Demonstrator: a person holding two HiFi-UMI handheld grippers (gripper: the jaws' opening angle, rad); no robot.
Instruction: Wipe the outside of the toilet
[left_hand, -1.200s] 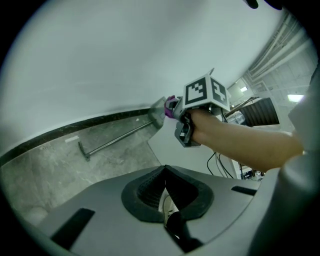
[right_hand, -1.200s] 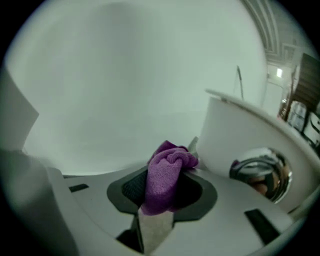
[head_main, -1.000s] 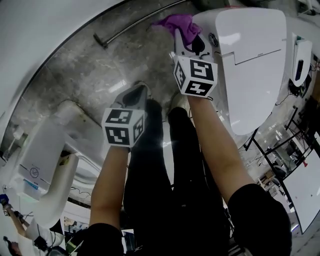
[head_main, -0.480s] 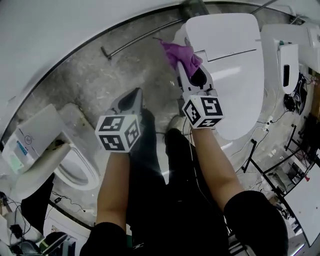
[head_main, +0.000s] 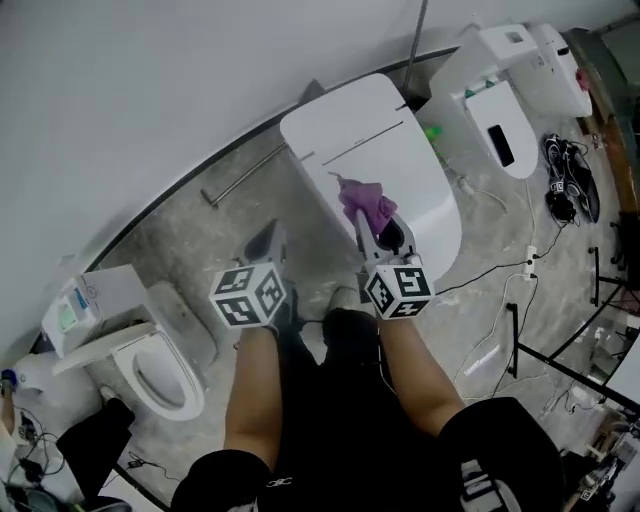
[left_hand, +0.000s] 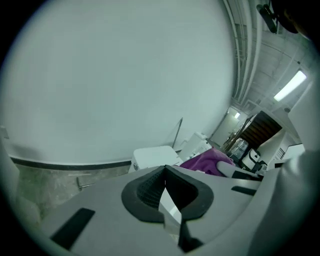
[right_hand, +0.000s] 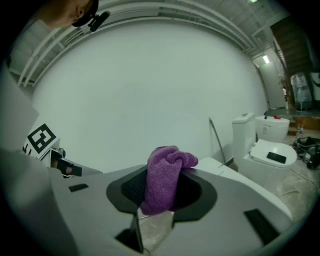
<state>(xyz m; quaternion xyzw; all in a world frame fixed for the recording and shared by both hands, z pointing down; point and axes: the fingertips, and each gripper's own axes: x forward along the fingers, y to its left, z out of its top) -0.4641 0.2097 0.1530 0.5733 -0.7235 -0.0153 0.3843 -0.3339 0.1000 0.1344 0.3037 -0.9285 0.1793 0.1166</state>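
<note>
My right gripper (head_main: 370, 222) is clamped on the purple cloth (head_main: 364, 203) above the toilet (head_main: 350, 130), and my left gripper (head_main: 268, 238) is pinched empty. Next I'd press down and wipe.

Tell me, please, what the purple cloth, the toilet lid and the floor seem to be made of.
The purple cloth: soft fabric, probably microfibre or terry, given its fuzzy nap and folds. The toilet lid: smooth glossy white, likely plastic, possibly ceramic. The floor: mottled grey, looks like stone or polished concrete, with reflections.

Test hall or workshop: three toilets (head_main: 372, 150) on a stone floor (head_main: 190, 235), cables (head_main: 497, 300) trailing
</note>
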